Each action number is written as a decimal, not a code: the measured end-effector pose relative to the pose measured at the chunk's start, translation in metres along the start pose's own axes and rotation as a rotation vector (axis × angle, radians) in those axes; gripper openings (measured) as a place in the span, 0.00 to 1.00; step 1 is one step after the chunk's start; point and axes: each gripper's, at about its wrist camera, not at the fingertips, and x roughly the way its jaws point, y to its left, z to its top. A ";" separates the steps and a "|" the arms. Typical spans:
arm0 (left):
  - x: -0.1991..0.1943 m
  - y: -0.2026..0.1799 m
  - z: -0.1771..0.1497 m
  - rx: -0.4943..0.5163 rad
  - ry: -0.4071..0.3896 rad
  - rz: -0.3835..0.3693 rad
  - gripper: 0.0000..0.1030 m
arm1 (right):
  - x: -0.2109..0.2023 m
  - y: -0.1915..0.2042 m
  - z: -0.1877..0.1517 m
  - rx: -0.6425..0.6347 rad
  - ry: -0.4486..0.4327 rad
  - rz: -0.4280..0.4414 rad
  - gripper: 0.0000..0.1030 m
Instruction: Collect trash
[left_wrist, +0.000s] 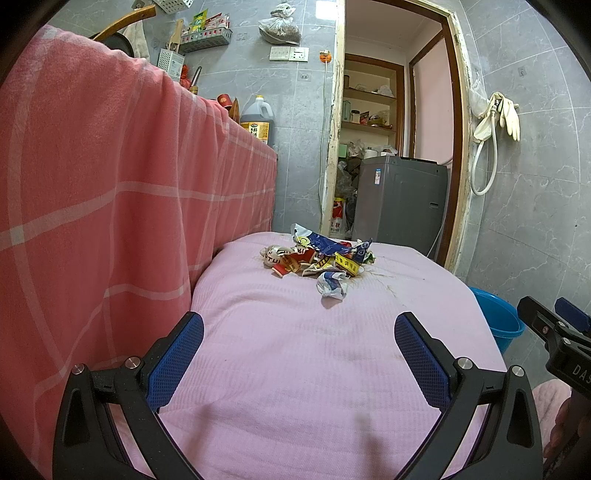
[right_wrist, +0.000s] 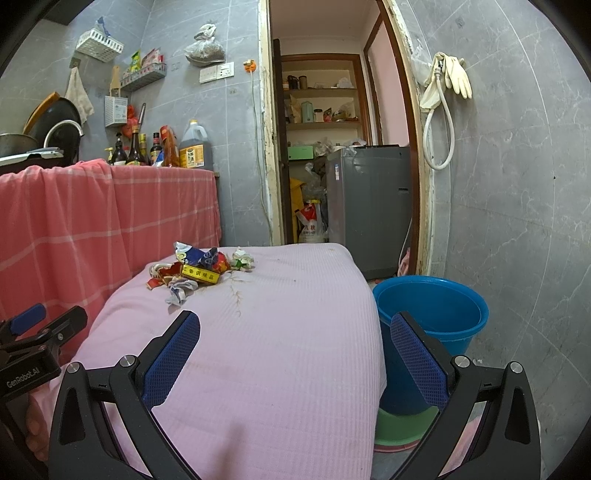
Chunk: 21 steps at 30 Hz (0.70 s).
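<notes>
Both the left gripper (left_wrist: 299, 328) and right gripper (right_wrist: 295, 328) hang spread wide and empty over bare pink cloth (left_wrist: 295, 369). The trash pile (left_wrist: 317, 260) sits near the far edge, well ahead. A blue bucket (right_wrist: 436, 310) stands just beside the cloth's right edge.

Lay heaped as crumpled wrappers (left_wrist: 317, 258) at the far end of the pink-covered surface (left_wrist: 295, 369); stood upright on the floor beside it, blue bucket (right_wrist: 436, 310).

you have two claws, the left claw (left_wrist: 299, 354) and the right claw (right_wrist: 295, 354), one heap of wrappers (left_wrist: 321, 260) on one pink desk (left_wrist: 295, 369), one blue bucket (right_wrist: 436, 310), one washing machine (right_wrist: 369, 206).
</notes>
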 end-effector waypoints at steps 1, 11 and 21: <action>0.000 0.000 0.000 0.000 0.000 0.000 0.98 | 0.000 0.000 0.000 0.000 0.000 0.000 1.00; 0.000 0.000 0.000 0.000 0.001 0.000 0.98 | -0.001 -0.002 0.002 0.000 0.002 0.000 1.00; 0.000 0.000 0.000 0.001 0.001 0.002 0.98 | 0.001 0.000 0.000 0.000 0.004 0.000 1.00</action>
